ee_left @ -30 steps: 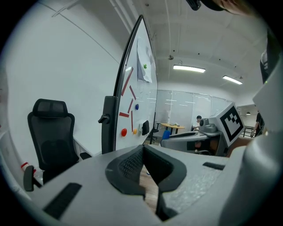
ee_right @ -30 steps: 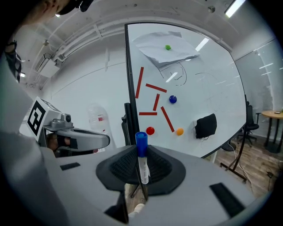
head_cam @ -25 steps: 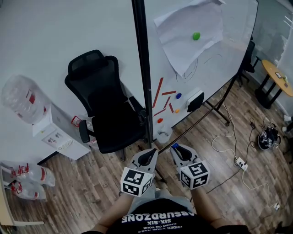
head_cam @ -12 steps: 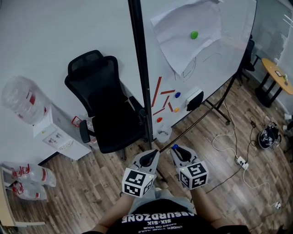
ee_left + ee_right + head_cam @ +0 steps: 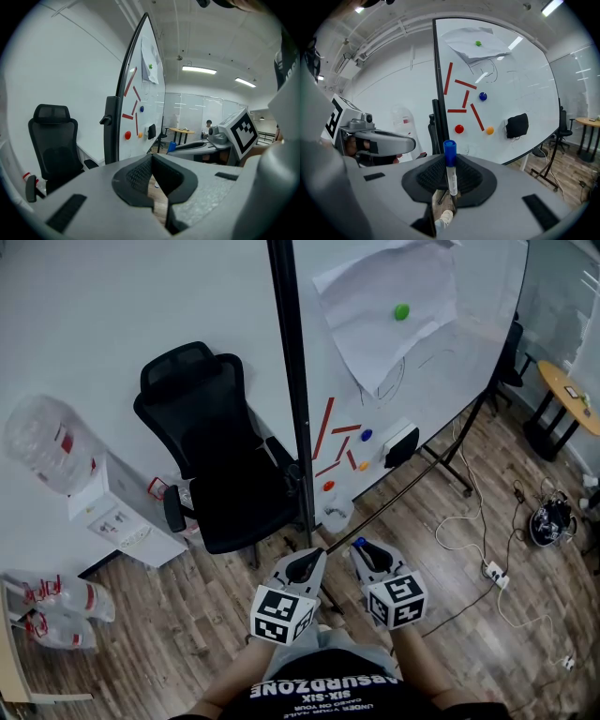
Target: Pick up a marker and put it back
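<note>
Marker (image 5: 450,174) with a blue cap stands upright, pinched between the jaws of the right gripper (image 5: 365,550), low in front of the whiteboard (image 5: 450,371) (red lines (image 5: 322,427) and coloured magnets (image 5: 366,435) dot its surface). Left gripper (image 5: 152,158) sits just beside the right one, jaws pressed together on nothing.

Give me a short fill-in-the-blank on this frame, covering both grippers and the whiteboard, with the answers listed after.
1. The right gripper is shut on a marker with a ___ cap.
2. The left gripper has its jaws together and holds ___.
3. A ___ magnet pins the paper sheet to the whiteboard.
Missing words: blue; nothing; green.
</note>
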Demonstrator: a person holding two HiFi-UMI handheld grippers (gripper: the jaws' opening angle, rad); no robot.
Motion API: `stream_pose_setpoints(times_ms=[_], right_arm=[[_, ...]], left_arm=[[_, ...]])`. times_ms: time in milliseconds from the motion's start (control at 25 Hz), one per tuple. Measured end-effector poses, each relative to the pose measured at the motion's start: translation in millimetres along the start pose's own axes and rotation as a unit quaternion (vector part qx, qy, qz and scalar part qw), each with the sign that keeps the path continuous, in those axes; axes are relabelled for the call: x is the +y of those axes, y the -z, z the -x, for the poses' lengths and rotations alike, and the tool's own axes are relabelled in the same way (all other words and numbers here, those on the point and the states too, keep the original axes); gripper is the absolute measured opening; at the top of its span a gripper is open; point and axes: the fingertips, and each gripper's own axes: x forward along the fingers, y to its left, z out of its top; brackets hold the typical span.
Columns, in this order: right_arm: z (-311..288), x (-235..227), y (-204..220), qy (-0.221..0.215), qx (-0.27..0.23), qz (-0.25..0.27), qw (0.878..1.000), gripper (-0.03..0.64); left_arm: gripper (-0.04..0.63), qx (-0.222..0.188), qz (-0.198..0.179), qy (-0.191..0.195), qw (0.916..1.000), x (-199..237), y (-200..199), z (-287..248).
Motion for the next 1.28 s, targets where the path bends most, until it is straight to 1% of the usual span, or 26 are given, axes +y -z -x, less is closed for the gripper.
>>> stream_pose_setpoints(times_ms=[440, 760, 960, 1280], right_arm=[[13, -5, -31, 0.002, -0.039, -0.012, 0.999, 0.063], [28, -17, -58, 0.019, -0.08, -0.013, 0.997, 0.063], [34, -24, -63, 0.029, -0.089, -0.018, 0.995, 0.063], [33, -25, -70, 0.03, -0.096, -0.012, 0.995, 0.063]], left_arm=[[0.006, 0.001, 0.002, -0.002, 1.0, 3, -1, -1], [0.006, 0.001, 0.003, -0.004, 1.0, 4, 0, 1], [0.006, 0.002, 0.003, -0.004, 1.0, 5, 0, 3], [0.006, 0.0, 0.004, -0.006, 1.0, 7, 0, 5]])
